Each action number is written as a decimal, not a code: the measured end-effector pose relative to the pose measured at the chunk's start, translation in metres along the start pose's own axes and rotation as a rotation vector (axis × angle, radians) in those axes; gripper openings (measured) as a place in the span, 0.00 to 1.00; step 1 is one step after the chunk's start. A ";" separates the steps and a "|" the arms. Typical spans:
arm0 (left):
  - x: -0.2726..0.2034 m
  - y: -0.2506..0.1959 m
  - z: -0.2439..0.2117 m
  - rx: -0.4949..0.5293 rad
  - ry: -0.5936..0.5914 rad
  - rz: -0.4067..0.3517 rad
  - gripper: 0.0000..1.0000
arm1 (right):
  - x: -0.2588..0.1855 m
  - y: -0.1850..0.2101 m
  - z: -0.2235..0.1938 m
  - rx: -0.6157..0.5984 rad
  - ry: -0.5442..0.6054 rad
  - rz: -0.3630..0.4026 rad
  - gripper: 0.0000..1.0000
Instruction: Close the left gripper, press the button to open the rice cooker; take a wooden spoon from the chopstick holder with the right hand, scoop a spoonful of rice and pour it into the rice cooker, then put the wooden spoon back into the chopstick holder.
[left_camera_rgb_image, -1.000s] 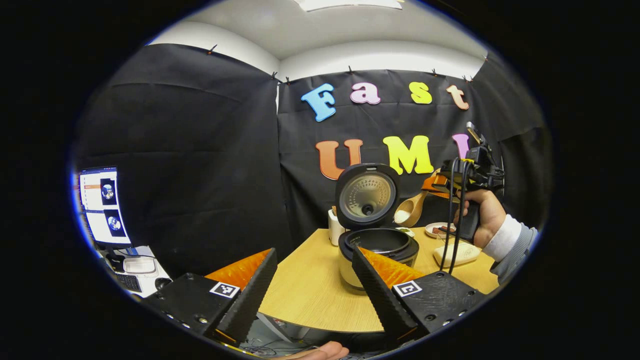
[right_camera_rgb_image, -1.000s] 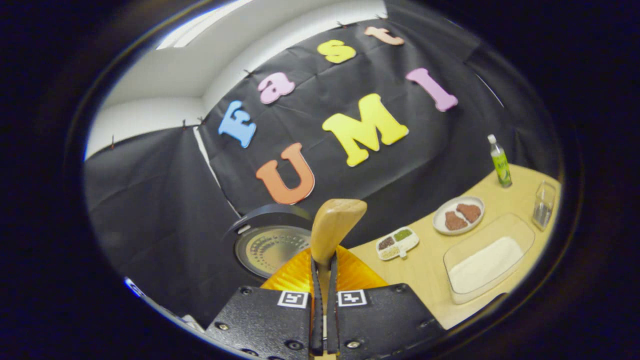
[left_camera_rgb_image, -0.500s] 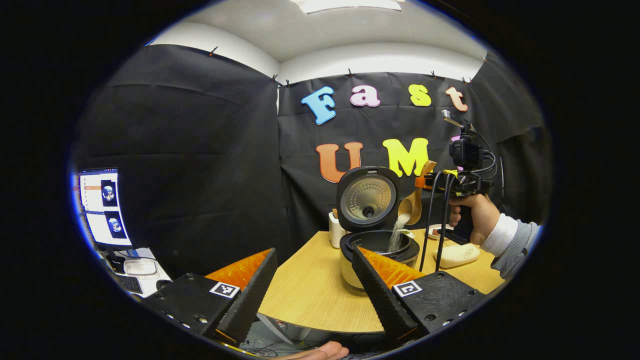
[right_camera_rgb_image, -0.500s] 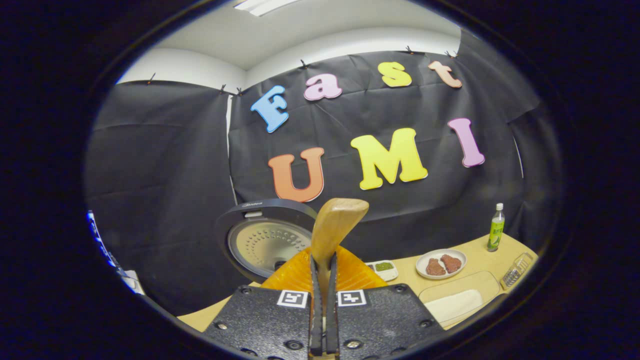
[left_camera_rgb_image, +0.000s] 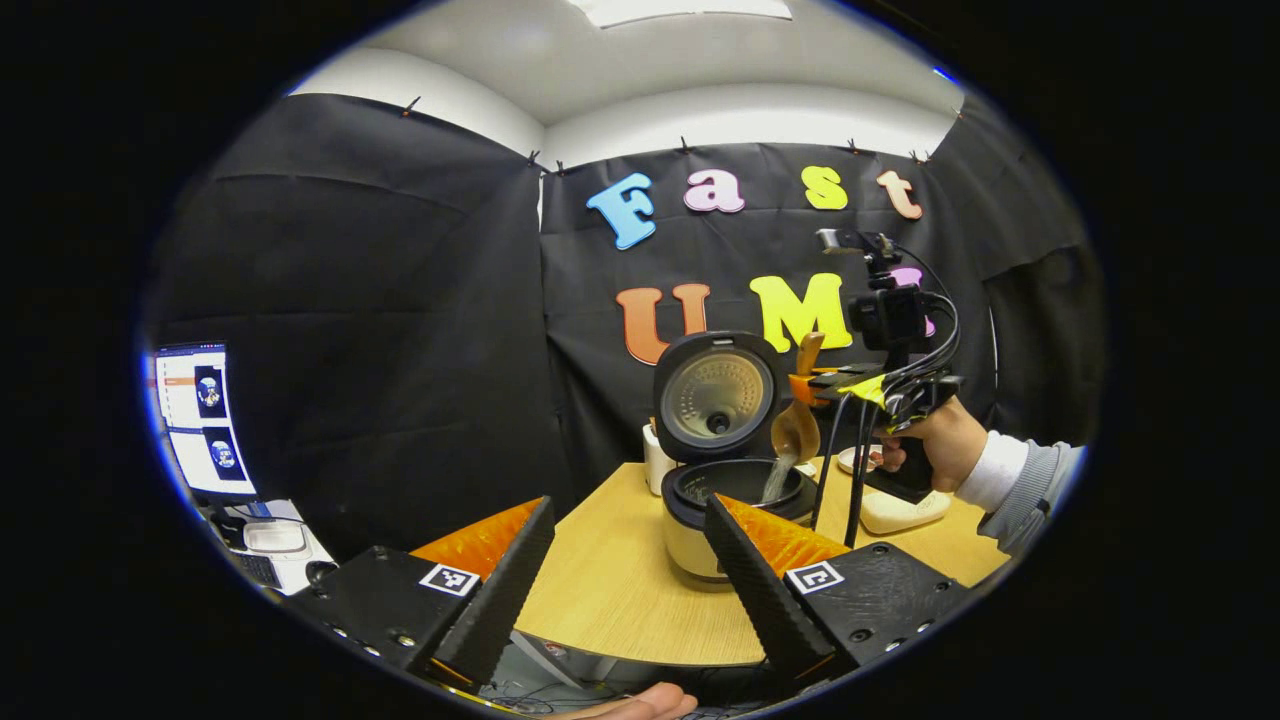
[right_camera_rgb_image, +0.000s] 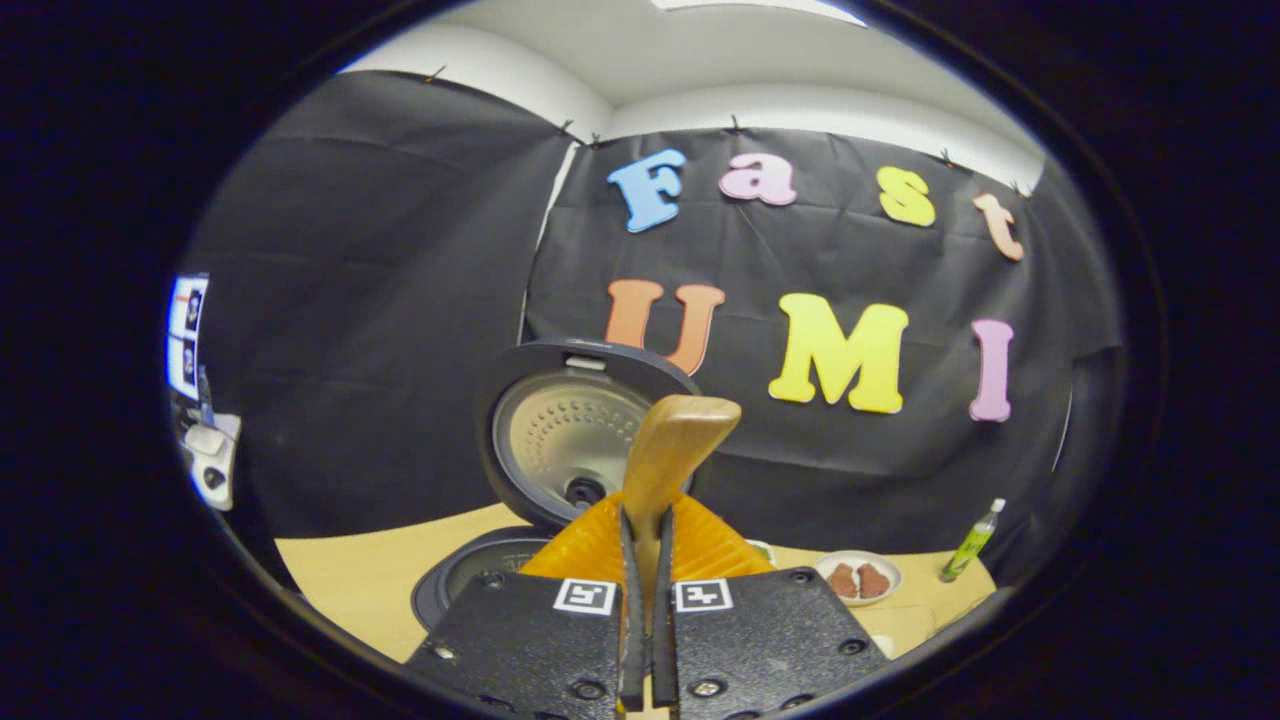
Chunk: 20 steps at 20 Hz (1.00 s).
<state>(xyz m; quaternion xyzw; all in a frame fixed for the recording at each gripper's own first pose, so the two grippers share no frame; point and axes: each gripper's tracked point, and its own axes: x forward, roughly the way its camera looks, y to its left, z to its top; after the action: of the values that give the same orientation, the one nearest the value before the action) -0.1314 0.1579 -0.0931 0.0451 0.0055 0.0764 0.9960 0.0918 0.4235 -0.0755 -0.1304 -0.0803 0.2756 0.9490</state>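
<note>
Right gripper (right_camera_rgb_image: 645, 610): fingers clamped narrow on the wooden spoon (right_camera_rgb_image: 672, 455) handle, which stands up between them in the right gripper view. In the left gripper view the spoon bowl (left_camera_rgb_image: 795, 432) is tipped down over the open rice cooker (left_camera_rgb_image: 728, 490), a thin stream of rice (left_camera_rgb_image: 775, 480) falling into the inner pot.

Left gripper (left_camera_rgb_image: 628, 565): fingers spread wide, holding nothing, hanging near the worktop (left_camera_rgb_image: 610, 590) edge, well apart from the cooker.

Step in hand, my read: the pour. Keep the bowl over the middle of the pot, clear of the raised lid (left_camera_rgb_image: 715, 395). Tilt steadily until the bowl is empty, no shaking, so grains don't jump the rim. Keep the grip firm; the handle could twist in the fingers. Then level the spoon before heading to the chopstick holder (left_camera_rgb_image: 656, 460) behind the cooker on its left.

Writing: small mark on the lid's top edge in the right gripper view, too small to read. Fiducial squares on both grippers, no text.
</note>
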 end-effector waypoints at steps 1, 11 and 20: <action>0.002 -0.003 0.000 -0.003 0.004 -0.007 0.96 | -0.003 0.003 0.002 -0.038 -0.014 0.002 0.08; 0.005 -0.013 0.003 0.005 -0.007 0.002 0.96 | -0.026 -0.024 0.024 -0.182 -0.062 -0.038 0.08; 0.007 -0.041 0.013 -0.018 -0.016 -0.023 0.96 | -0.065 -0.181 0.028 -0.038 -0.051 -0.235 0.08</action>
<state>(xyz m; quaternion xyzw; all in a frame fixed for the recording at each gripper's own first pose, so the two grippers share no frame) -0.1179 0.1173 -0.0837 0.0367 -0.0025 0.0649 0.9972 0.1222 0.2469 -0.0016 -0.1310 -0.1242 0.1641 0.9698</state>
